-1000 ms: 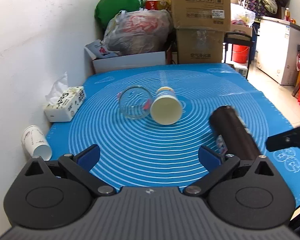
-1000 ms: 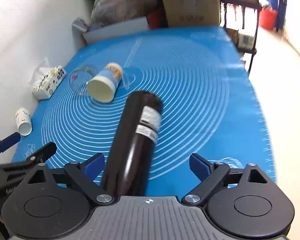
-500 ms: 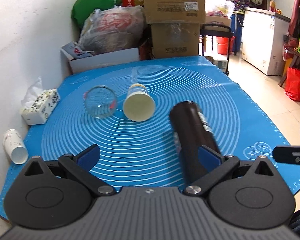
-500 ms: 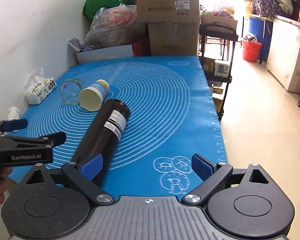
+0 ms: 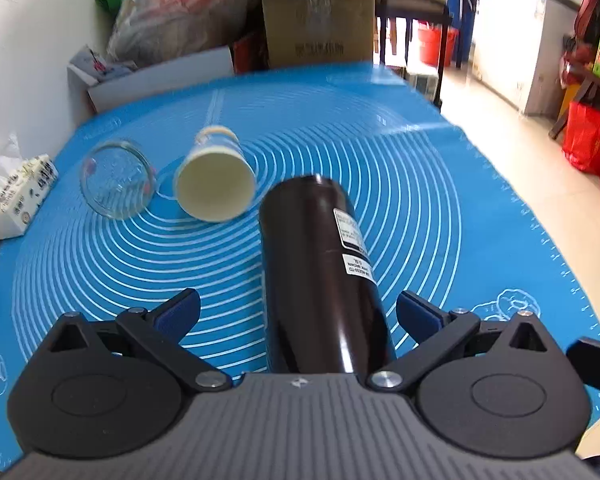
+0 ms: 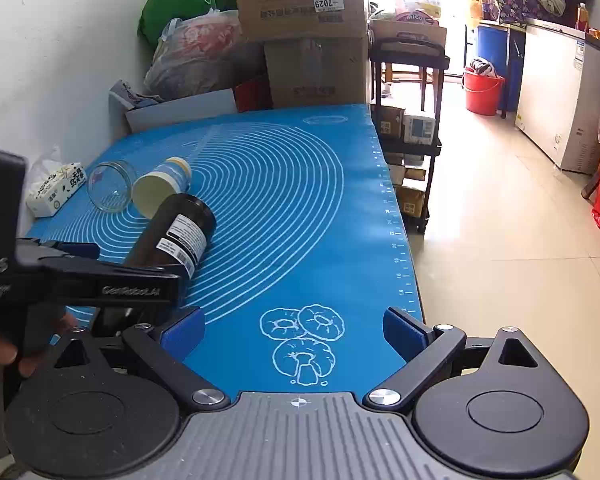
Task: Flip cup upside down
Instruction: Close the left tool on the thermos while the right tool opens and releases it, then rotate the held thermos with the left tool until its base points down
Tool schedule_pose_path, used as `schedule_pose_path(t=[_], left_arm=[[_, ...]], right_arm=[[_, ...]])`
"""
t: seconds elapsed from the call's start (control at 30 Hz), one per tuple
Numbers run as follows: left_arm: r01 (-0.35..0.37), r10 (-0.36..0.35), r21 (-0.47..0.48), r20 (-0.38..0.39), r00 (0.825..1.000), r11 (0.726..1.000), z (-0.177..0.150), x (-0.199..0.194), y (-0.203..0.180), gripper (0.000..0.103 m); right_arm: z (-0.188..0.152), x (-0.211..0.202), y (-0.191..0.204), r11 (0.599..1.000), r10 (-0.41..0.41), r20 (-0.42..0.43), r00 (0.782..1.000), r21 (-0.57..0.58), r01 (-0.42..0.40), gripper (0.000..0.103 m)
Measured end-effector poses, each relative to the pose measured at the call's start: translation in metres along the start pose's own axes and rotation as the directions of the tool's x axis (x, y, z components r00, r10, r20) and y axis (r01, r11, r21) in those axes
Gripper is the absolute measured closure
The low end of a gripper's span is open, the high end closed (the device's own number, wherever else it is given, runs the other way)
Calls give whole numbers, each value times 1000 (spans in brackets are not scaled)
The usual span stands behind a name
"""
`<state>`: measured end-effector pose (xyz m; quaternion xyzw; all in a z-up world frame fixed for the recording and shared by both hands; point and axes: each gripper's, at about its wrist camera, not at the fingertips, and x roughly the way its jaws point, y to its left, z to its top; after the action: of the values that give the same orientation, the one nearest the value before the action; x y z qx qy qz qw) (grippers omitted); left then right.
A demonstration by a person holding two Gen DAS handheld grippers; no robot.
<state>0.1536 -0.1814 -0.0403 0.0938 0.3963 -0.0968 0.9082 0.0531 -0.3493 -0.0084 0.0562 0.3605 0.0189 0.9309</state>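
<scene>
A dark brown cylindrical cup (image 5: 320,276) lies on its side on the blue mat (image 5: 440,184); it also shows in the right wrist view (image 6: 176,236). My left gripper (image 5: 298,314) is open, its fingers on either side of the cup's near end, not closed on it. A paper cup (image 5: 216,180) and a clear glass jar (image 5: 118,180) lie on their sides beyond it. My right gripper (image 6: 292,330) is open and empty over the mat's near right corner, to the right of the left gripper (image 6: 80,276).
A tissue pack (image 5: 16,196) lies at the mat's left edge by the white wall. Cardboard boxes (image 6: 304,32) and plastic bags (image 6: 196,56) stand behind the mat. A black shelf rack (image 6: 412,128) stands past the mat's right edge, with tiled floor beyond.
My left gripper has moved right and in, so the dark cup now lies between its fingers. My right gripper has drawn back to the right, away from the cup.
</scene>
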Motion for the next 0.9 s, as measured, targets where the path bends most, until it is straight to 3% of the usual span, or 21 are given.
schedule_pose_path(t=[0.23,0.33,0.4,0.47,0.6,0.7,0.9], left_arm=[[-4,9,41,-127,992,999,10,19,-2,1],[34,-20,73,-174,985,997,12,23,-3,2],[49,-33,73,-212,977,996,14,28,-2,14],[86,-72,46,-257,964,995,14,35,2,15],[104,-93,26,-270,958,994,15,37,8,15],[145,-138,5,-273,952,989,16,34,13,30],[124,-126,-25,-253,959,992,16,32,11,31]], right_arm=[[-3,13,-1,1000,9,-10,1000,11,-9,6],[-3,17,1,1000,16,-14,1000,13,-16,6],[-3,19,3,1000,13,-15,1000,8,-13,6],[-2,21,3,1000,12,-18,1000,8,-12,6],[-3,20,2,1000,15,-19,1000,14,-14,6],[-6,20,1,1000,12,-24,1000,17,-11,6],[-7,19,0,1000,9,-23,1000,23,-9,6]])
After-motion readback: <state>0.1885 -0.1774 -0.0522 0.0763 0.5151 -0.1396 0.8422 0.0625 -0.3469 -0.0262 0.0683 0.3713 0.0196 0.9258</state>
